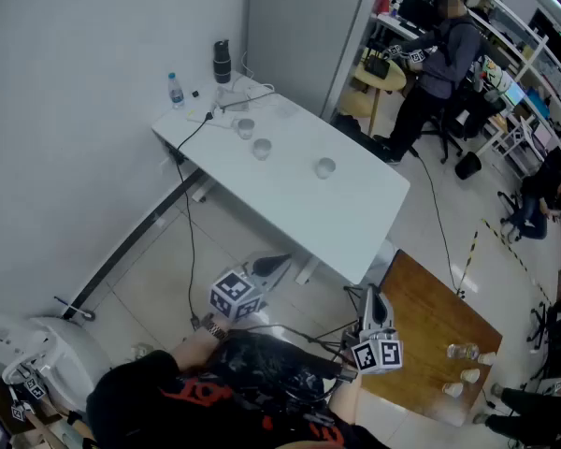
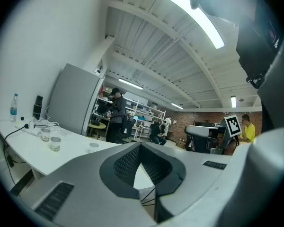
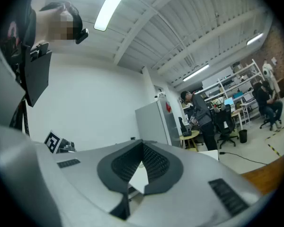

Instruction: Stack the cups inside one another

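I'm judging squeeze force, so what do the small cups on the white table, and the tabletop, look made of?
Three small translucent cups: probably thin plastic, perhaps glass; the tabletop shows through them. White rectangular tabletop: smooth, fairly matte laminate or painted board, judging by its even colour without grain.

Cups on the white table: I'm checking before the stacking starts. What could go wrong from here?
1. The left gripper and the right gripper are both shut and held short of the table; reaching a cup with the jaws shut could tip it over.
2. The far cup stands close to the black cable; a jaw might snag the cable there.
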The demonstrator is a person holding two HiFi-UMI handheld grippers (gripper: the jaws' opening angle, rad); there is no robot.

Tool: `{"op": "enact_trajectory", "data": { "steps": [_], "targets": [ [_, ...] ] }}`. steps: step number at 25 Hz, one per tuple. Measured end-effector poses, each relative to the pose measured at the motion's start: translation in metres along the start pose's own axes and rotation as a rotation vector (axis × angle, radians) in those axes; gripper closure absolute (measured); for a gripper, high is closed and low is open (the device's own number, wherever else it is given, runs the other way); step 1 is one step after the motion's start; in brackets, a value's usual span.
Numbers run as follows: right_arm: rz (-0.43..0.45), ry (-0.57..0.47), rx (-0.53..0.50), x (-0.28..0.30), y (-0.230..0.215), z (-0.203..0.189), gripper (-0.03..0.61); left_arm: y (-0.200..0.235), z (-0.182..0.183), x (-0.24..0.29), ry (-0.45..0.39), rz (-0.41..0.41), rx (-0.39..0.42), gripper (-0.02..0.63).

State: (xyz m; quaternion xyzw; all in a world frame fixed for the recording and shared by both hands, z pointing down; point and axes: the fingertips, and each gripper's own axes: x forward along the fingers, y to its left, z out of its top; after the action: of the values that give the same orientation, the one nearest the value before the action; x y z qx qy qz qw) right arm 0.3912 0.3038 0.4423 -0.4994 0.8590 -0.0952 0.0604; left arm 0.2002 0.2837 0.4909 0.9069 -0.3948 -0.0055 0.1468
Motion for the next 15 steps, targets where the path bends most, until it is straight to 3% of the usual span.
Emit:
{"op": "enact_trajectory", "data": {
  "steps": [8,15],
  "targets": [
    [0.067,0.045,-0.012,0.039,0.044,-0.010,0.574,0.025,0.000,-0.038,-0.018,0.053,-0.036,0.618],
    [0.128,0.062,0.016,0.082,0.043,-0.012,0.574,0.058,0.016,-0.053,-0.052,0.154,-0.040,0.618]
  ]
}}
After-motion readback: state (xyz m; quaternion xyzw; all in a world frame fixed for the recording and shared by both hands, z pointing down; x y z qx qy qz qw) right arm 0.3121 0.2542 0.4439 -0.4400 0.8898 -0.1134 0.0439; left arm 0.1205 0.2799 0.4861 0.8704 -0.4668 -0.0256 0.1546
